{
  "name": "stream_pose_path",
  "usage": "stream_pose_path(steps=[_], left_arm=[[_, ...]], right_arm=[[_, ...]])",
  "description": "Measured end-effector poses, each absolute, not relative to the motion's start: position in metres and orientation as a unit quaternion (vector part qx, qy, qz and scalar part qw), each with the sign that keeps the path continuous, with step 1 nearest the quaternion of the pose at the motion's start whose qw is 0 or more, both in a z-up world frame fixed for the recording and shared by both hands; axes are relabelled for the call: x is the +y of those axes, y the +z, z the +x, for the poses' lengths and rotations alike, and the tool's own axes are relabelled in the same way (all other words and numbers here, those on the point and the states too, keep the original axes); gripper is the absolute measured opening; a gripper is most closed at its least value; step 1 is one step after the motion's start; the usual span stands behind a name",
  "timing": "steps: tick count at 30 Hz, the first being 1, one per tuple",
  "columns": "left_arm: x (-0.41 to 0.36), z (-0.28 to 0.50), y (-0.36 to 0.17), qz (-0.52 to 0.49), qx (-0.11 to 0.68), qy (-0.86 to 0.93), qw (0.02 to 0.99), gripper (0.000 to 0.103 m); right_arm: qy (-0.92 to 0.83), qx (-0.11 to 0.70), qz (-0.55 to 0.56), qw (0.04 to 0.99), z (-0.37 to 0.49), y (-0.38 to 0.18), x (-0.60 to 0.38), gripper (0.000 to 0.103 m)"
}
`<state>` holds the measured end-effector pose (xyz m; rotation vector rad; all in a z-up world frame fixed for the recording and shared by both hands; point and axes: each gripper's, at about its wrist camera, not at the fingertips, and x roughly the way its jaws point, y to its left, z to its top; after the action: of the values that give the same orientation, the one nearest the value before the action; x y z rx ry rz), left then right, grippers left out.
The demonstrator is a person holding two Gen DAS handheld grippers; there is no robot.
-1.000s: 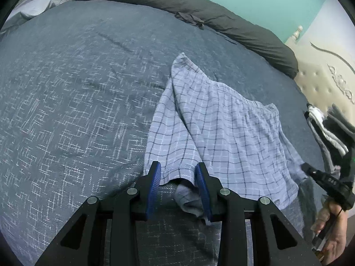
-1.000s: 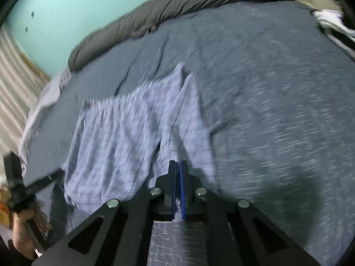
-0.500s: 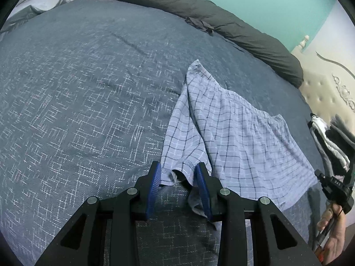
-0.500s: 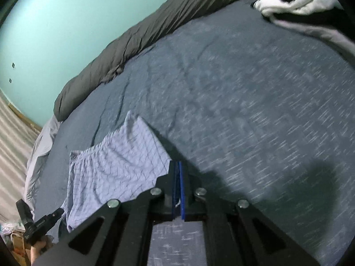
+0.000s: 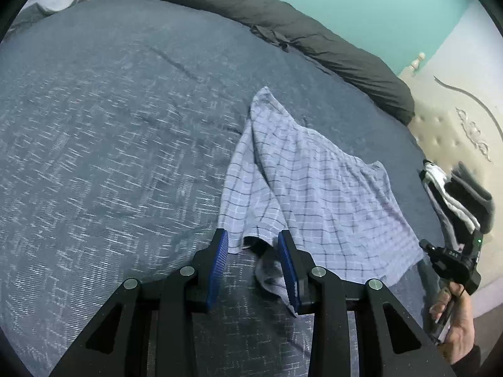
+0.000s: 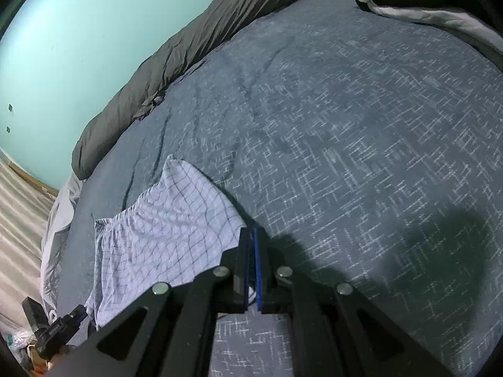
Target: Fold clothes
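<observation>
Shorts (image 5: 314,188) on the bedspread (image 5: 110,125), rolled duvet (image 5: 314,37) behind, clothes pile (image 5: 456,201) to the right.

Teal wall (image 5: 361,3); blue-covered bed (image 5: 110,110); cream headboard (image 5: 456,119)

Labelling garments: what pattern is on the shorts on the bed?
The shorts are light blue-grey with a dark windowpane check, clearest in the left wrist view.

Plaid shorts (image 5: 301,188), rumpled, spread flat on bedspread (image 5: 110,141)
</observation>
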<state>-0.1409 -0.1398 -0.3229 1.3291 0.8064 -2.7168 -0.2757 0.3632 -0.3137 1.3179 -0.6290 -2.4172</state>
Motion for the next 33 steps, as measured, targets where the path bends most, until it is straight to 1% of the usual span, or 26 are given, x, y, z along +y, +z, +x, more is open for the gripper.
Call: stream_pose_path(steps=[2, 3, 4, 6, 11, 15, 21, 32, 33], left_arm=[[-0.139, -0.144, -0.326, 0.430, 0.256, -0.866, 0.002, 0.034], [-0.138, -0.144, -0.326, 0.430, 0.255, -0.866, -0.003, 0.026], [-0.134, -0.145, -0.325, 0.432, 0.244, -0.868, -0.008, 0.013], [-0.132, -0.145, -0.325, 0.433, 0.233, -0.871, -0.013, 0.002], [-0.146, -0.133, -0.322, 0.420, 0.255, -0.871, -0.002, 0.002], [-0.174, -0.116, -0.306, 0.388, 0.249, -0.886, 0.047, 0.002], [-0.208, -0.104, -0.319, 0.387, 0.287, -0.871, 0.098, 0.002], [-0.213, -0.103, -0.330, 0.403, 0.301, -0.857, 0.115, 0.003], [-0.212, -0.103, -0.329, 0.403, 0.296, -0.858, 0.115, 0.005]], right_arm=[[-0.845, -0.219, 0.461, 0.158, -0.275, -0.313, 0.363, 0.002], [-0.846, -0.219, 0.461, 0.158, -0.274, -0.312, 0.362, 0.002], [-0.846, -0.219, 0.461, 0.158, -0.274, -0.312, 0.362, 0.002], [-0.845, -0.219, 0.461, 0.159, -0.274, -0.313, 0.361, 0.002], [-0.843, -0.221, 0.464, 0.161, -0.274, -0.314, 0.357, 0.002], [-0.845, -0.221, 0.460, 0.160, -0.274, -0.311, 0.359, 0.002], [-0.845, -0.226, 0.459, 0.156, -0.273, -0.312, 0.365, 0.002], [-0.840, -0.245, 0.462, 0.142, -0.276, -0.317, 0.373, 0.002], [-0.838, -0.247, 0.464, 0.144, -0.276, -0.318, 0.372, 0.002]])
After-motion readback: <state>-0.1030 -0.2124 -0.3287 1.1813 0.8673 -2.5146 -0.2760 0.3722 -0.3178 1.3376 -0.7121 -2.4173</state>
